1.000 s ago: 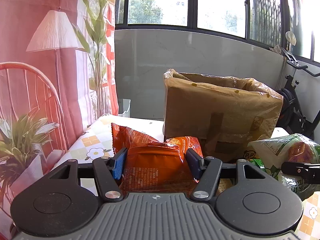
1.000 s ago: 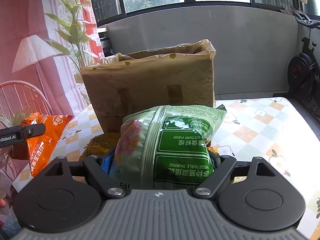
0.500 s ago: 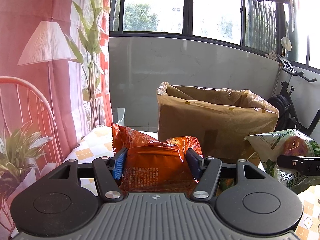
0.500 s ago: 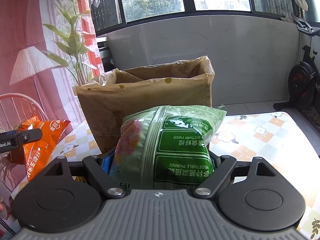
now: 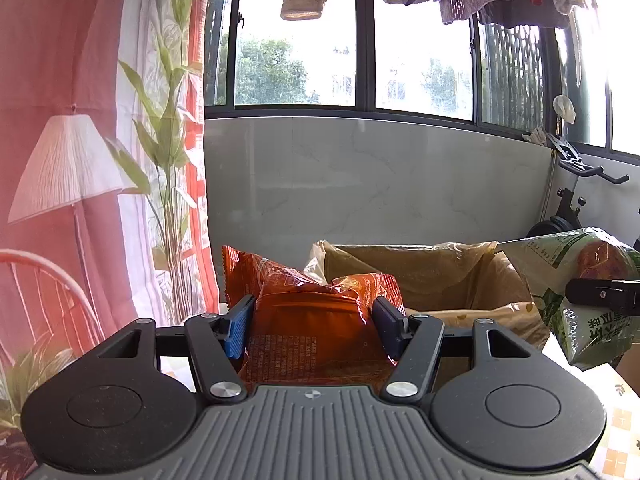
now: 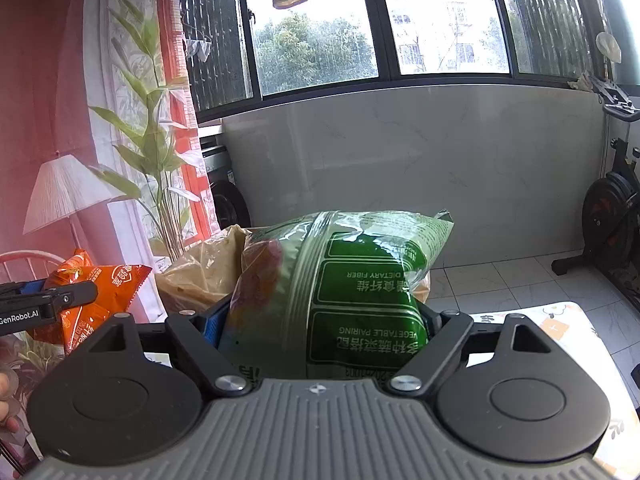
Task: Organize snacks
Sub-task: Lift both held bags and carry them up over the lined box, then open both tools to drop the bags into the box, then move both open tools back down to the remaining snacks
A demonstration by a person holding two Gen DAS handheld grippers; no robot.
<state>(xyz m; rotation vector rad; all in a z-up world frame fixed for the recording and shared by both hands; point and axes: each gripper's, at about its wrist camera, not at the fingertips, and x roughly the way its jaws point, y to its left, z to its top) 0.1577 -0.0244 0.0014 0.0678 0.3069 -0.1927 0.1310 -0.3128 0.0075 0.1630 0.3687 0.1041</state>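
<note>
Ahead at 12 o'clock of left gripper (image 5: 314,326), lined open box (image 5: 432,280), mouth up; fingers clamp orange snack bag (image 5: 312,332); right gripper (image 6: 320,328) fingers clamp green snack bag (image 6: 340,292), box (image 6: 200,276) behind at 11 o'clock; both equally near.

Black linkage grippers (image 5: 315,322) — blue ribbed pads (image 5: 238,330), silver pivot screws, grey ribbed housing.

Sharp, fisheye-bent views; bright window (image 5: 420,60) glare.
</note>
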